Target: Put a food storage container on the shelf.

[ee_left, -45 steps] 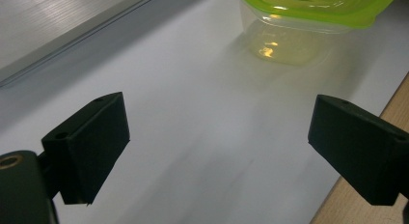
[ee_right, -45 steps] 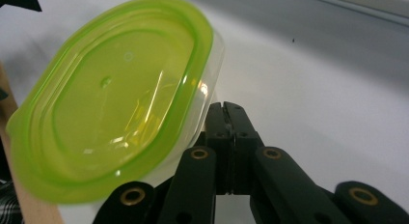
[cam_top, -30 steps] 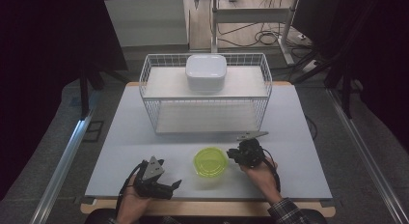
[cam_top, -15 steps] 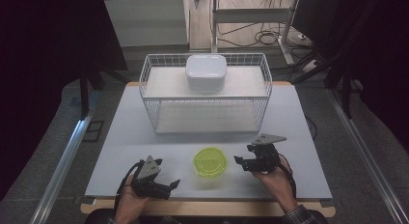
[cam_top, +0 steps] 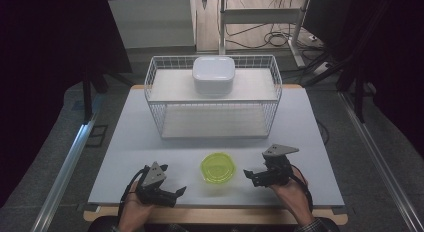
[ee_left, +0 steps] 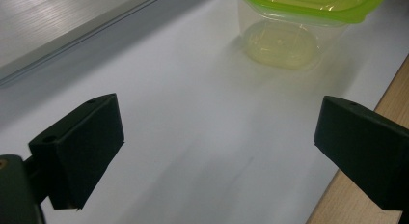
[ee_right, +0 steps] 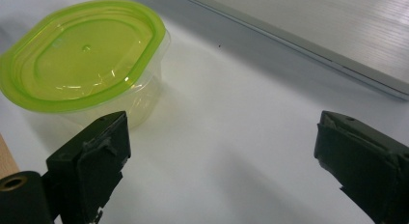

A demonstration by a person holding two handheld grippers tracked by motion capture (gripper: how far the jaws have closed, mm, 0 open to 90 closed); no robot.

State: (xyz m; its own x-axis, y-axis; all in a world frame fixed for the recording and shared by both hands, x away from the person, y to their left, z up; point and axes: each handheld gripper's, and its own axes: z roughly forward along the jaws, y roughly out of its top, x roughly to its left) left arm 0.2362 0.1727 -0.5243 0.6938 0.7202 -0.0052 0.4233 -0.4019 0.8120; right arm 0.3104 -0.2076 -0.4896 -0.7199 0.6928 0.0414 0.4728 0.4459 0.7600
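Overhead light falls evenly on the pale table (cam_top: 125, 157); surroundings beyond it sit in deep darkness. The high view is soft and grainy. In both gripper views the near jaws are slightly blurred. The green-lidded container (ee_right: 84, 62) carries small glare spots and casts a faint, soft shadow.

1 green-lid tub (cam_top: 218, 168), 1 white box (cam_top: 214, 75), 1 wire rack (cam_top: 213, 122).

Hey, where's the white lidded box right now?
In the high view, the white box sits on the wire rack's top shelf, centred, at the table's far side.
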